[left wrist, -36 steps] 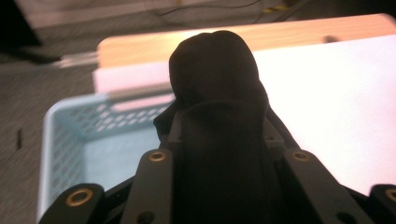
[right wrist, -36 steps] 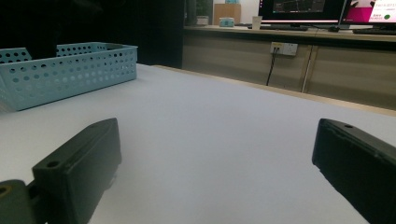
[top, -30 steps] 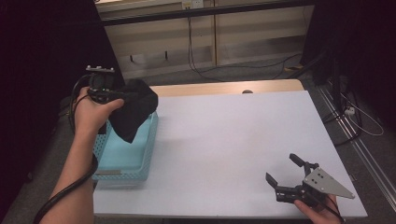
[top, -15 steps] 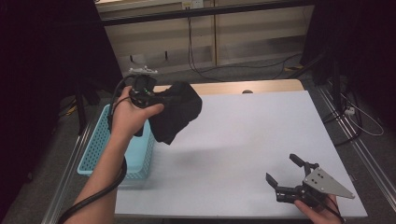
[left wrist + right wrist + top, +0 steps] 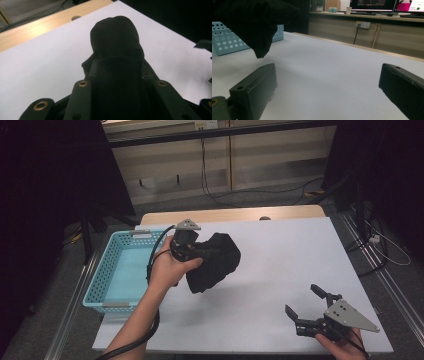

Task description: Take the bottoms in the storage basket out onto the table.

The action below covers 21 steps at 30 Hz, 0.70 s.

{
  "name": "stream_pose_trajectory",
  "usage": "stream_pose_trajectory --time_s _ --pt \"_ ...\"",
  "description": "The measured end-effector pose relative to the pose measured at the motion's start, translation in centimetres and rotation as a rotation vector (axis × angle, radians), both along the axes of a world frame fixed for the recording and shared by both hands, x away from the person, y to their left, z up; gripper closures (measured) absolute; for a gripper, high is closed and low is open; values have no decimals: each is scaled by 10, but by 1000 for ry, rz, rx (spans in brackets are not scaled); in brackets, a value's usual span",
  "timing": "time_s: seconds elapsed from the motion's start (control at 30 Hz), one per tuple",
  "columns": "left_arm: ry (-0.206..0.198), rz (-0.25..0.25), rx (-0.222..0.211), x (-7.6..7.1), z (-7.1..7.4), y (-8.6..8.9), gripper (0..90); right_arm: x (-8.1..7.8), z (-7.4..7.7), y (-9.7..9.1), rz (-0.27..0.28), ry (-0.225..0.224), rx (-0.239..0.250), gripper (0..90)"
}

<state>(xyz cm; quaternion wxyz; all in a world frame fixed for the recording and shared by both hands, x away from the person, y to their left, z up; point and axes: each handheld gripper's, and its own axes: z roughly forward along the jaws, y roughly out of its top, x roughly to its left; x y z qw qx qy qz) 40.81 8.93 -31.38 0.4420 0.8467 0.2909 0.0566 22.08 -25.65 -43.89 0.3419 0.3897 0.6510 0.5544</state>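
Black cloth [image 5: 214, 262] bunched in left tongs [image 5: 196, 251], seemingly above table [image 5: 280, 250].

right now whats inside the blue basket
The part of the blue basket that shows in the high view holds nothing. The person's left hand and its gripper, shut on the black cloth, cover its right edge.

Left gripper [image 5: 117, 75]: two black jaws rising from the bottom edge, brass-ringed screw holes on their bases, closed on a black cloth [image 5: 115, 40]. Cloth: dark, bunched, gripped between the jaws and bulging beyond them in a rounded lump, over the tabletop [image 5: 45, 67]. Tabletop: white sheet, bare beside the cloth. Wooden strip [image 5: 37, 27]: light wood along the sheet's far edge, with one round hole. Dark gripper parts at the right edge.
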Motion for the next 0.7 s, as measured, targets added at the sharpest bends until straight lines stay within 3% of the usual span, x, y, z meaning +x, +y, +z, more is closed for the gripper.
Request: stream_pose_trajectory --time_s 0.2,0.4,0.53,0.7 --pt "7 -22 -2 -4 -17 -9 661 0 0 1 4 2 -9 10" --pt "-13 -39 20 -11 -34 -20 659 0 0 2 6 5 -15 13" --pt "4 -57 -5 -13 -43 -25 653 0 0 2 9 4 -18 14" --pt "-36 -89 -17 -19 -53 -34 643 0 -1 2 12 2 -26 14"
